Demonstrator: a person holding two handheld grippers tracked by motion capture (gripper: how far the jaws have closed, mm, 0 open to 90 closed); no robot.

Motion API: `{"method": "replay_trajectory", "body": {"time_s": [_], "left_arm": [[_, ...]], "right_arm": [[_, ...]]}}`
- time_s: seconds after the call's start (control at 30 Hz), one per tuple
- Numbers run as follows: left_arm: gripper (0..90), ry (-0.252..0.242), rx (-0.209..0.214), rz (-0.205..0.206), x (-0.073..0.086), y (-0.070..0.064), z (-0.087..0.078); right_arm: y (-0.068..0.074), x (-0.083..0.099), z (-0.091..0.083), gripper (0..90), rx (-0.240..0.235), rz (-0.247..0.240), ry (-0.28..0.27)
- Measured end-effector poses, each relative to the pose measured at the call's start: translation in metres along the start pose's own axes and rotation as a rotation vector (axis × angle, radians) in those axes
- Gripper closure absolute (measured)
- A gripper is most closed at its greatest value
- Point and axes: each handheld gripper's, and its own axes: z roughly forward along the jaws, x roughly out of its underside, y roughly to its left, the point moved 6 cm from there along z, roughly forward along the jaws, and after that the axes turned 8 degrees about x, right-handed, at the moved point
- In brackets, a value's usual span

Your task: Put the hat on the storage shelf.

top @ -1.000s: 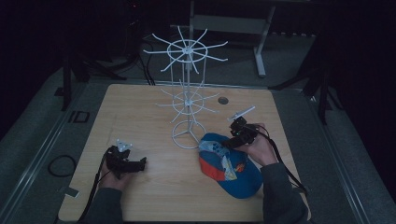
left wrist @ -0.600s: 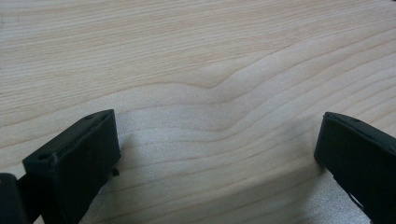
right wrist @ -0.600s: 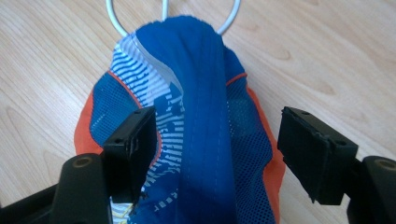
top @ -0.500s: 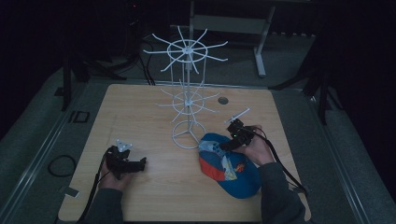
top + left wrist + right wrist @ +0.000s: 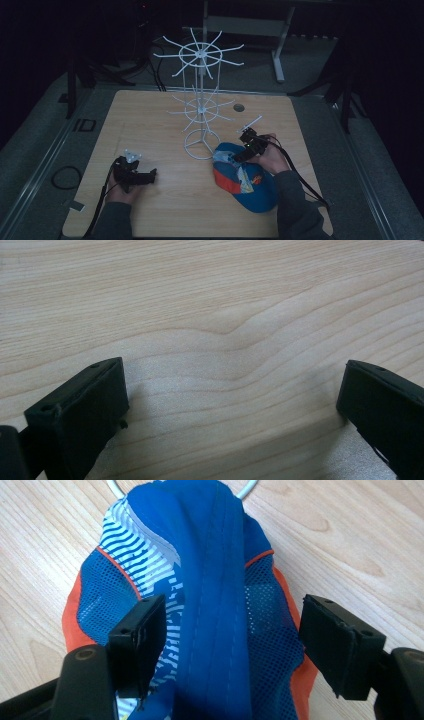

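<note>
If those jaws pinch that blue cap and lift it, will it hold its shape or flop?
The cap would probably sag: its mesh panels and creased fabric look soft. It seems light, so it should lift easily. The right gripper is open over a raised fold, which probably bunches when pinched.

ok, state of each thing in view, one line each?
cap: lying on the table, crown ridge between the open right jaws, not gripped
right gripper: open, straddling the cap
left gripper: open, holding nothing, over bare table
wire rack: upright, all its arms bare

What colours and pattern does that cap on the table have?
The cap is blue mesh with orange trim and a blue-and-white striped panel, best seen in the right gripper view.
</note>
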Motion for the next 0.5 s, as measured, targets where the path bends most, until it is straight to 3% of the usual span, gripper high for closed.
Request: {"method": "replay_trajectory", "body": {"time_s": [0.5], "left_arm": [[0.2, 0.0, 0.0, 0.0, 0.0, 0.0, 0.0]], "right_arm": [[-0.001, 0.001, 0.013, 31.4, -0.014, -0.003, 0.032]]}}
